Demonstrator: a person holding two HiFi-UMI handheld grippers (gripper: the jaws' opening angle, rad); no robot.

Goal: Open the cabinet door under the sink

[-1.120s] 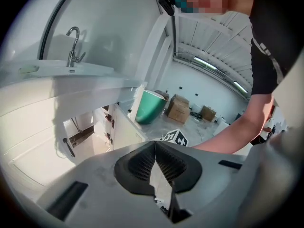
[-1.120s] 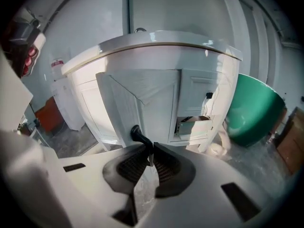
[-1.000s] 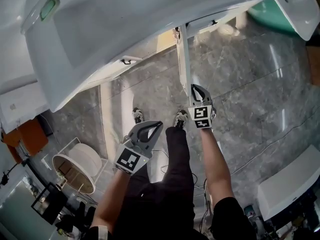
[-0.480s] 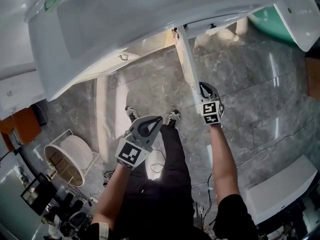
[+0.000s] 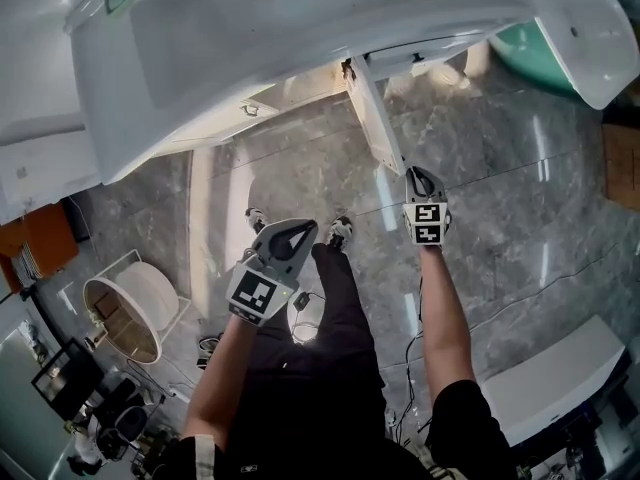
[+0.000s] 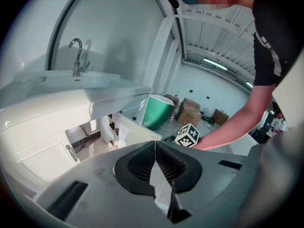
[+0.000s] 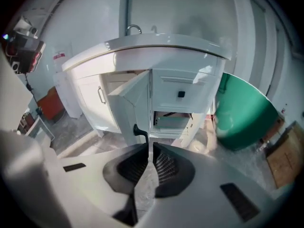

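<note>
The white cabinet door under the sink stands swung outward, its free edge pointing toward me. My right gripper is at that free edge, shut on the door's thin black handle, which runs down into the jaw tips. In the right gripper view the door is angled open, and shelves show behind it. My left gripper hangs lower left, shut and holding nothing. The neighbouring left door is closed.
A green tub stands right of the cabinet. A round white spool in a wire frame is at the lower left. A white box lies at the lower right. My shoes are on the grey marble floor.
The door has swung further open. My right gripper has moved back toward me and to the right, staying at the door's edge. The left gripper has barely shifted.
</note>
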